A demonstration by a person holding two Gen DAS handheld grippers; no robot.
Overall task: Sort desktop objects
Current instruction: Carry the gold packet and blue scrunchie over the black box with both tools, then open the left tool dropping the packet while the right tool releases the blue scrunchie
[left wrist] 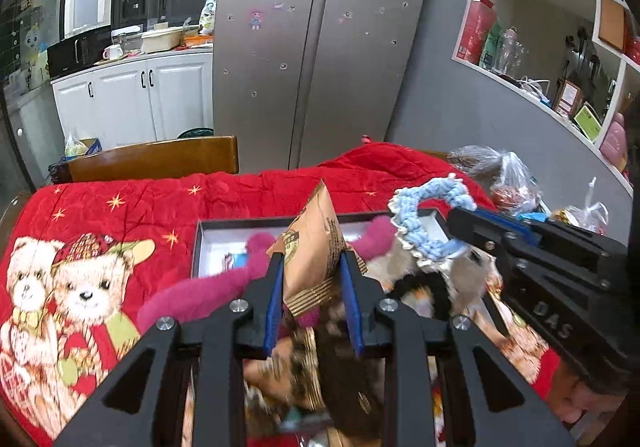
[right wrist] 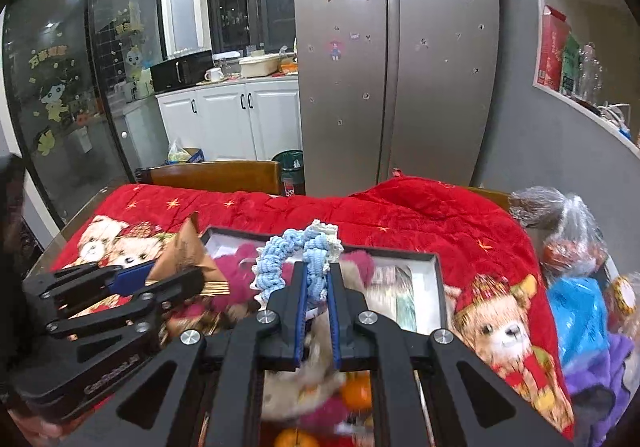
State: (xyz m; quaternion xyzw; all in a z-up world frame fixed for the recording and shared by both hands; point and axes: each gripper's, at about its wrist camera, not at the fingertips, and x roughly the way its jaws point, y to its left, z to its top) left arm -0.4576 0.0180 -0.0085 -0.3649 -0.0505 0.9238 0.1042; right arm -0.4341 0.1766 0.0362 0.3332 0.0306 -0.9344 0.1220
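My left gripper (left wrist: 312, 259) is shut on a tan snack packet (left wrist: 310, 247) and holds it upright above a dark-rimmed box (left wrist: 240, 224). The packet also shows in the right wrist view (right wrist: 184, 259), with the left gripper (right wrist: 160, 279) at the left. My right gripper (right wrist: 318, 267) is shut on a blue and white crocheted ring (right wrist: 298, 251) over the same box (right wrist: 400, 253). The ring (left wrist: 428, 223) and the right gripper (left wrist: 460, 231) show at the right of the left wrist view. A pink plush toy (left wrist: 208, 291) lies in the box, partly hidden.
A red bear-print quilt (left wrist: 120, 215) covers the table. Plastic bags (right wrist: 568, 239), a blue bag (right wrist: 580, 319) and a purple cloth (right wrist: 604, 379) lie at the right. Oranges (right wrist: 356, 391) lie below my right gripper. A wooden chair back (left wrist: 156, 159) stands behind the table.
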